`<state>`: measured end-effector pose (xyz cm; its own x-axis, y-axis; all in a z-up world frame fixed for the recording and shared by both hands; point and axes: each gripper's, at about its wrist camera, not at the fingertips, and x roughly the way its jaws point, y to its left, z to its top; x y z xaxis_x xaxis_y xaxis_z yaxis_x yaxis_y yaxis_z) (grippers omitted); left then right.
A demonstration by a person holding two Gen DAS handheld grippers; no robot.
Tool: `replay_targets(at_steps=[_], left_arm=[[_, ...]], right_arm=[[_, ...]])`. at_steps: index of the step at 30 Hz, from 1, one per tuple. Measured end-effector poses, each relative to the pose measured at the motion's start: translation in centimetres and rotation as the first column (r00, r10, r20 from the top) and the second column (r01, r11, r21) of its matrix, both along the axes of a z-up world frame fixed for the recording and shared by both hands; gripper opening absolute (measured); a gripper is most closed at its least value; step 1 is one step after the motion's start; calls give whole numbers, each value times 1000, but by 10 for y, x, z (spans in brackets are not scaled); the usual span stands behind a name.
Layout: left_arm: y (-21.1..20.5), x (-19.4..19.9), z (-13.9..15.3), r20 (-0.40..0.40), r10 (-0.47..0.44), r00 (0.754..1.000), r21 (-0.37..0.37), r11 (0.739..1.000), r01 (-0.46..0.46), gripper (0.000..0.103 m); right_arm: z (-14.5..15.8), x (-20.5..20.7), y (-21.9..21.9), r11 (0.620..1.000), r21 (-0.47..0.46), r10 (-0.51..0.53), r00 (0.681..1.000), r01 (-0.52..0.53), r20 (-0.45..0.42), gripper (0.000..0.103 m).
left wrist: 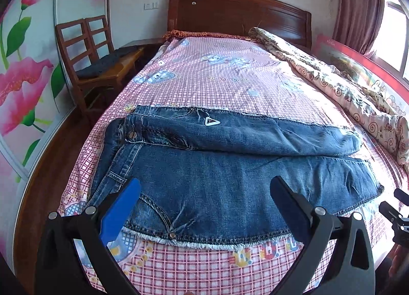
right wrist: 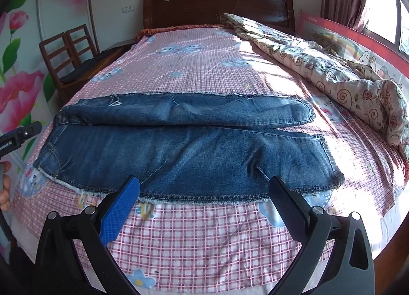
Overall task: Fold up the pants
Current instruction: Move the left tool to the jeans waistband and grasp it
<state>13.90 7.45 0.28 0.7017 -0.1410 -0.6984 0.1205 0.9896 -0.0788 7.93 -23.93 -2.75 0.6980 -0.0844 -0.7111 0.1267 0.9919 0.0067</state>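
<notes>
Bed, tongs agape (empty)

- The bed has a dark wooden headboard and a pink checked sheet printed with cartoon figures.
- Blue jeans lie flat across the sheet near the foot, waist to the left, legs stretched side by side to the right.
- A floral quilt is bunched along the bed's right edge, apart from the jeans.

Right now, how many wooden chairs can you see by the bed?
2. Both stand side by side left of the bed, near the headboard: one chair in front, the other chair just behind it. Others may be hidden.
</notes>
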Motion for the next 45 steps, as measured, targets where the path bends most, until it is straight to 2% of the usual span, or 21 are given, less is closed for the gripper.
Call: replay_targets(at_steps=[3,6,8,10,12,14,16,19,21,23,26,28,32,33,35,37,40,45], left_arm=[[31,62,-3,-122,-10,992,-62,998,2,101],[61,126,-10,-211,-9,977,-65,998,-5,101],[79,169,-16,-269,-2,963,-75,997,-18,101],[98,209,-23,-326,-4,945,-128,991,-40,101],[112,241,-27,-336,13,942,-157,985,-69,101],[119,273,-35,-348,-34,937,-208,977,-42,101],[122,303,-52,-405,-107,908,-269,963,-6,101],[129,337,-82,-475,-170,863,-344,939,-5,101],[135,350,-96,-501,-132,855,-311,950,-35,101],[140,358,-109,-519,-137,844,-311,950,-37,101],[144,368,-128,-557,-138,819,-284,958,-32,101],[146,372,-142,-587,-153,795,-308,950,-44,101],[141,374,-142,-586,-188,789,-322,947,-14,101],[141,376,-141,-593,-205,778,-335,942,-7,101],[132,376,-143,-616,-269,740,-379,925,21,101],[118,376,-147,-654,-263,709,-309,949,67,101],[110,376,-148,-675,-232,700,-273,960,55,101],[114,376,-148,-675,-209,707,-326,945,-32,100]], right_arm=[[-1,17,-7,1000,7,11,1000,-11,-20,100],[-3,31,-16,1000,31,2,999,-1,-37,100],[-5,39,-21,999,46,-3,999,5,-46,100],[-8,48,-24,999,43,-10,998,13,-58,100],[-11,56,-25,999,42,-16,998,19,-68,100],[-15,64,-27,999,40,-22,996,26,-83,100],[-18,71,-28,999,36,-26,995,29,-92,100],[-24,79,-27,999,29,-29,994,32,-107,100],[-26,84,-26,999,35,-29,993,33,-113,100],[-29,88,-25,999,34,-27,992,32,-123,100],[-34,97,-20,999,36,-17,991,22,-133,100],[-35,101,-16,999,41,-12,991,17,-133,100],[-37,106,-6,999,40,10,991,-4,-133,100],[-37,108,-4,999,39,14,991,-9,-135,100],[-38,110,0,999,38,19,990,-14,-138,100],[-39,110,1,999,43,18,991,-13,-134,100],[-37,108,4,999,52,22,992,-15,-125,100],[-32,105,3,999,35,26,993,-23,-112,100]])
